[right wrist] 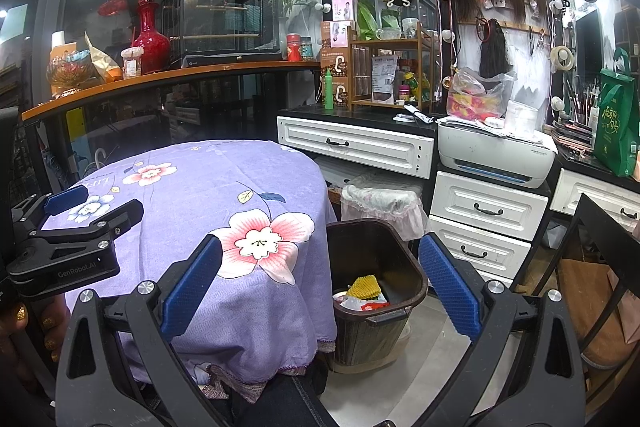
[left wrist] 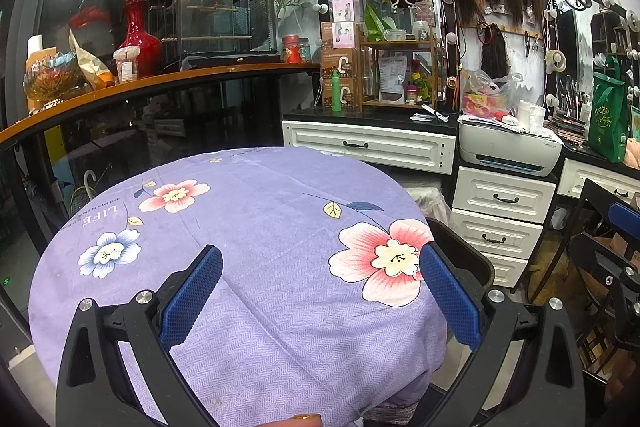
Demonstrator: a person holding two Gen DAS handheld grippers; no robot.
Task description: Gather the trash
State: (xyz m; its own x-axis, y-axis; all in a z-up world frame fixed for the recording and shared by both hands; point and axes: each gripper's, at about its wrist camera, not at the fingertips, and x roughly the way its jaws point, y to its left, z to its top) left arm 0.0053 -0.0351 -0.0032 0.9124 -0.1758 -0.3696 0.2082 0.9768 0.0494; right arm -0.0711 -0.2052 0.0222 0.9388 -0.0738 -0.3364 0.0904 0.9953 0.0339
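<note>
Both tongs, left (left wrist: 320, 291) and right (right wrist: 320, 283), gape empty; table (left wrist: 248, 211) shows no trash. Bin (right wrist: 416, 281) at right tongs' 1 o'clock, nearer that hand.

A round table under a lilac floral cloth (left wrist: 248, 227) stands before white panelled drawers with black handles (left wrist: 500, 199). A curved orange-edged wooden shelf (left wrist: 160, 79) carries a glossy red vase (left wrist: 138, 39). A white printer (right wrist: 496, 155) sits below bulb-framed mirrors; ceiling spots reflect in dark glass
</note>
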